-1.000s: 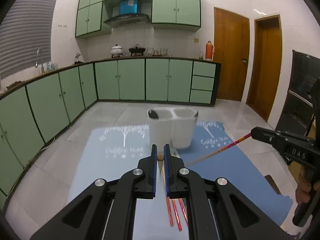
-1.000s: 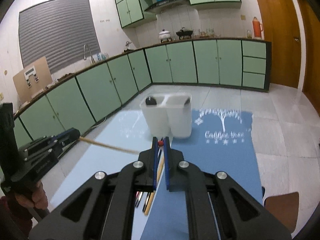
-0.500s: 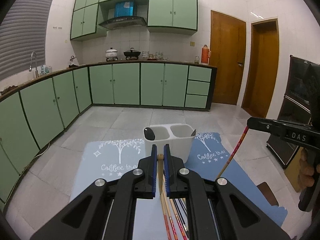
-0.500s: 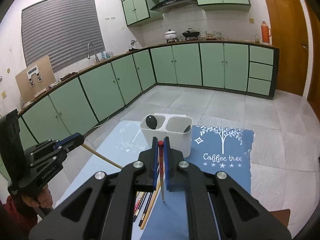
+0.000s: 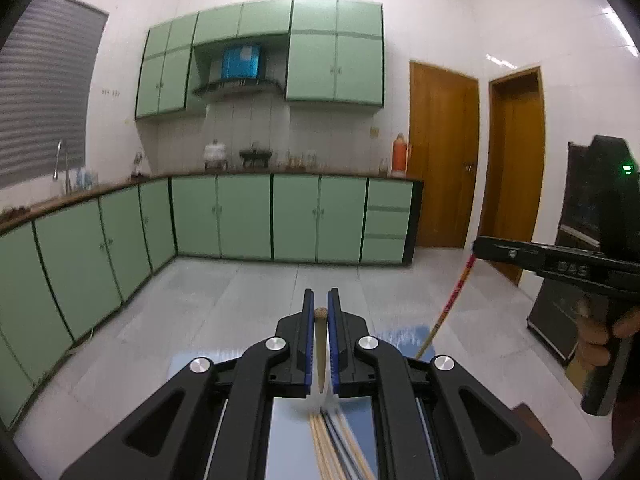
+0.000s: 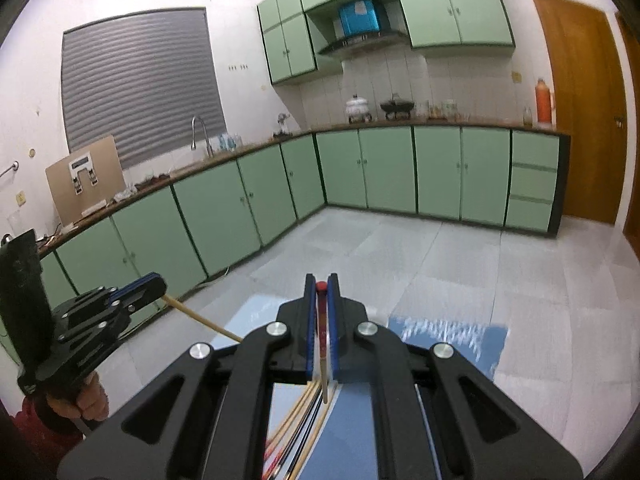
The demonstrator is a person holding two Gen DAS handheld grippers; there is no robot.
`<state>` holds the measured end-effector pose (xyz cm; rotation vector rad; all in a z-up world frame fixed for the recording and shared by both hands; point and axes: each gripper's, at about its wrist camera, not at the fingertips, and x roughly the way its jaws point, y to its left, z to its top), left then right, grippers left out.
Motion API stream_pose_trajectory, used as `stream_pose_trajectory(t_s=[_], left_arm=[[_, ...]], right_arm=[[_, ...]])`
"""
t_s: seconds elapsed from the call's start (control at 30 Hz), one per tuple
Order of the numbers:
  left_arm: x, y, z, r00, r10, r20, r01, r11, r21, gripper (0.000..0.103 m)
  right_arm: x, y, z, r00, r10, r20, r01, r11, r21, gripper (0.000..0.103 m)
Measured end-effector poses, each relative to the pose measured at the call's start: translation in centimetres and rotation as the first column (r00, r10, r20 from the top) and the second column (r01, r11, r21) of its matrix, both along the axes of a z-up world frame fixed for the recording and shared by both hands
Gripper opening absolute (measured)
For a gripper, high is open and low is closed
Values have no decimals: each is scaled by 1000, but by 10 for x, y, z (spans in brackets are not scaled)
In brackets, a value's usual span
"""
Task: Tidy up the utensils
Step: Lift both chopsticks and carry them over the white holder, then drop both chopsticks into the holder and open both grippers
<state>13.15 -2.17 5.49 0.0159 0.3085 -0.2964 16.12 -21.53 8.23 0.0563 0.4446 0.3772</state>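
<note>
My left gripper (image 5: 321,312) is shut on a plain wooden chopstick (image 5: 321,352) that hangs down between its fingers. My right gripper (image 6: 321,288) is shut on a red-topped chopstick (image 6: 321,340), also pointing down. Each gripper shows in the other's view: the right one (image 5: 480,246) with its red chopstick (image 5: 450,304), the left one (image 6: 158,286) with its wooden chopstick (image 6: 204,322). Several loose chopsticks (image 5: 336,444) lie on the blue mat below, also in the right wrist view (image 6: 296,428). The white utensil holder is out of view.
A blue mat (image 6: 452,336) lies on the grey tiled floor. Green cabinets (image 5: 280,220) line the far and left walls. Two wooden doors (image 5: 440,160) stand at the right, and a dark cabinet (image 5: 560,320) at the far right.
Both grippers have tilted upward with their chopsticks. The white holder has dropped out of both views, and the chopsticks now hang nearly vertical.
</note>
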Motion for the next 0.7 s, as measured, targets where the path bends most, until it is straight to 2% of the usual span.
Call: stream_pose_trajectory(t_s=[0.13, 0.27, 0.5, 0.7], left_arm=[[15, -10, 19, 998, 0, 64, -1, 1000, 18, 7], [41, -19, 18, 997, 6, 72, -8, 999, 32, 7], [91, -28, -19, 1000, 18, 10, -18, 999, 47, 7], [126, -34, -53, 998, 22, -64, -18, 998, 67, 7]], right_arm=[[28, -2, 20, 999, -17, 38, 17, 1000, 10, 5], [58, -4, 19, 999, -32, 34, 31, 999, 10, 5], [108, -2, -24, 997, -59, -39, 59, 998, 0, 5], [127, 3, -65, 991, -56, -120, 55, 998, -9, 5]])
